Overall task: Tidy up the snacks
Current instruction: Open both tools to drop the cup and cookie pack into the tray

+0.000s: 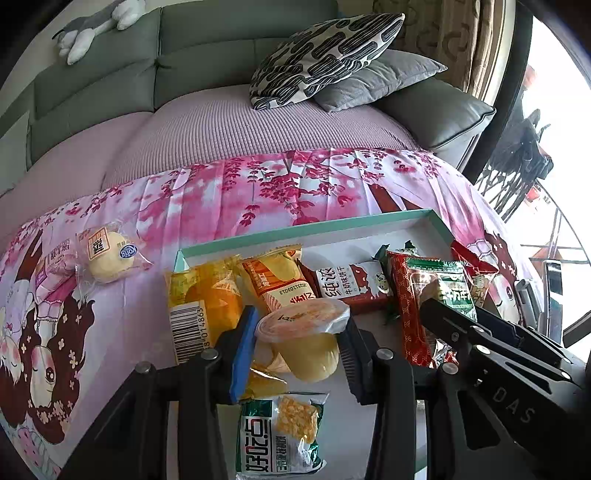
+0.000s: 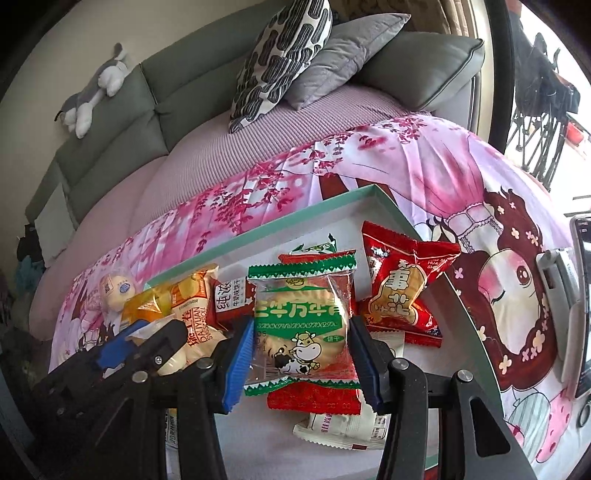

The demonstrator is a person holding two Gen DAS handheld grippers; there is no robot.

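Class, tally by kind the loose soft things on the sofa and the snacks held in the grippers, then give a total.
Cushions: 2, patterned cushion, grey cushion
Plush toy: 1
Held snacks: 2, jelly cup in left gripper, biscuit packet in right gripper
Total: 5

Right claw (image 2: 299,354) grips green biscuit packet (image 2: 301,325).

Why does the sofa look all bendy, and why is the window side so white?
Left wrist view: the fisheye lens curves the sofa and darkens the corners; the window is blown out white by daylight; the jelly cup up close stays sharp. Right wrist view: same bending, glare at the right edge, shiny highlights on the green biscuit packet.
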